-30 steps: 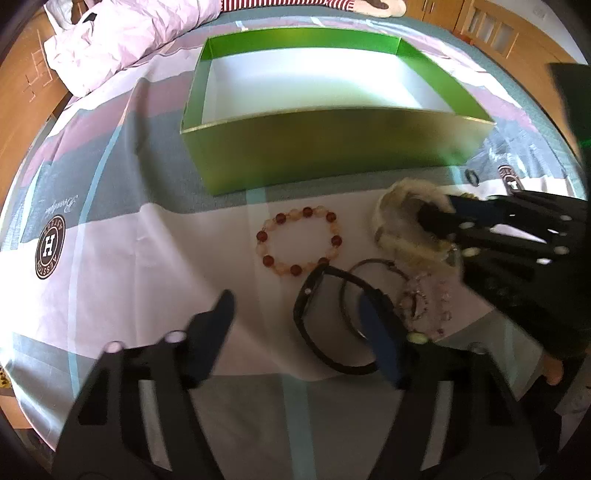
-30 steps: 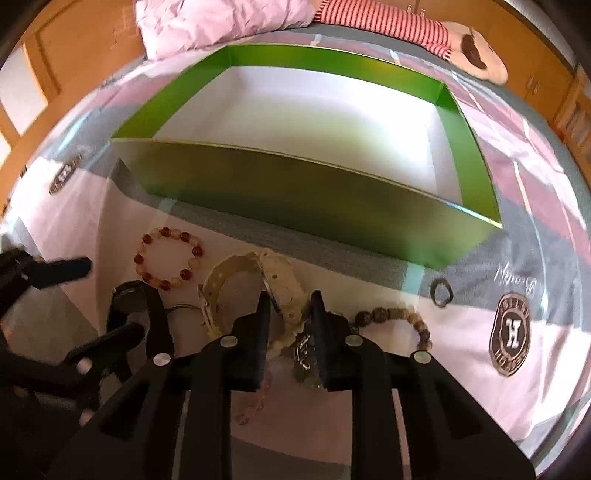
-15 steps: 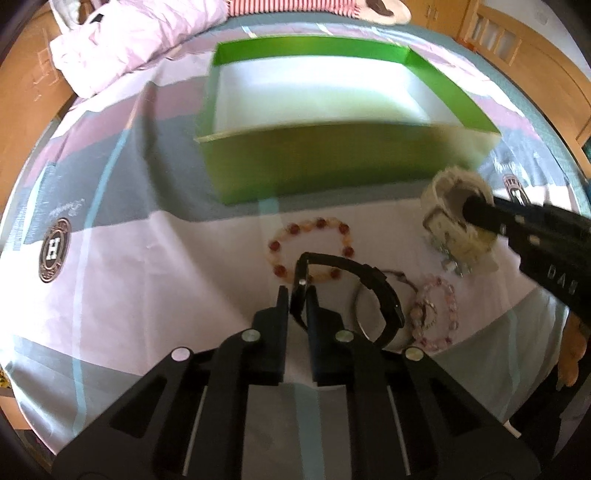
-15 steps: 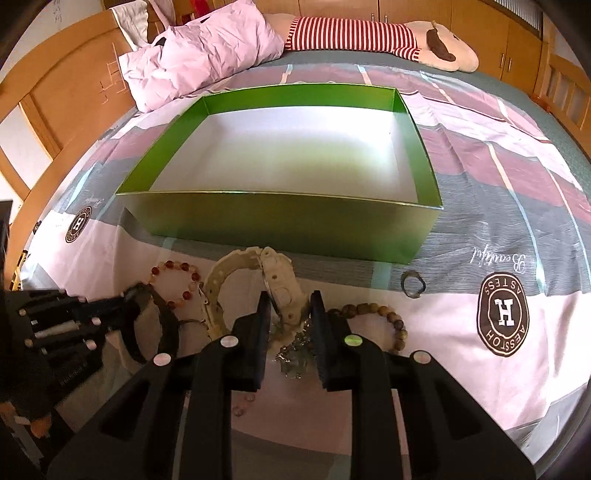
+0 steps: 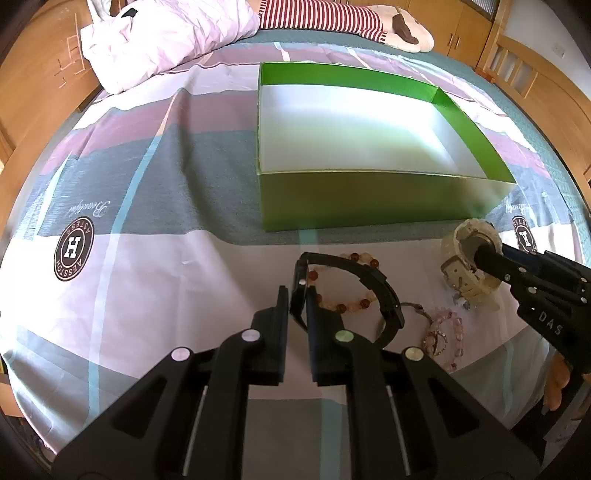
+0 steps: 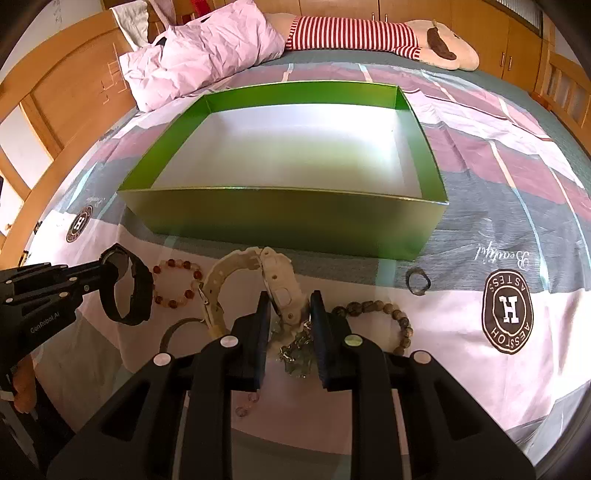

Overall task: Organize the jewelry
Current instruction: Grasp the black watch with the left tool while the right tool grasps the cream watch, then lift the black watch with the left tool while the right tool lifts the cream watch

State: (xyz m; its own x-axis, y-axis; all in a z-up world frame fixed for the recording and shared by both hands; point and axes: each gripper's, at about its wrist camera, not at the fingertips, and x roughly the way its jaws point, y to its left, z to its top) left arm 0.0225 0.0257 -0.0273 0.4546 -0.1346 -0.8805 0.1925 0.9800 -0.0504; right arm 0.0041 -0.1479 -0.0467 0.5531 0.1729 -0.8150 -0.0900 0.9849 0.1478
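My left gripper (image 5: 297, 295) is shut on a black watch (image 5: 364, 275) and holds it above the bedsheet; the watch also shows in the right wrist view (image 6: 127, 291). My right gripper (image 6: 289, 306) is shut on a cream watch (image 6: 275, 284), lifted off the sheet; that watch also shows in the left wrist view (image 5: 467, 258). An open green box (image 6: 288, 218) with a white floor stands just beyond both. A red bead bracelet (image 6: 177, 282), a brown bead bracelet (image 6: 391, 314), a pink bead bracelet (image 5: 443, 336) and a small dark ring (image 6: 417, 282) lie on the sheet.
A silver chain piece (image 6: 295, 350) lies under my right gripper. A pink pillow (image 6: 207, 51) and a striped plush toy (image 6: 369, 33) lie at the bed's far end. Wooden bed rails (image 6: 55, 110) run along the sides.
My left gripper closed on the black watch and lifted it. My right gripper raised the cream watch off the sheet. Both views now sit higher.
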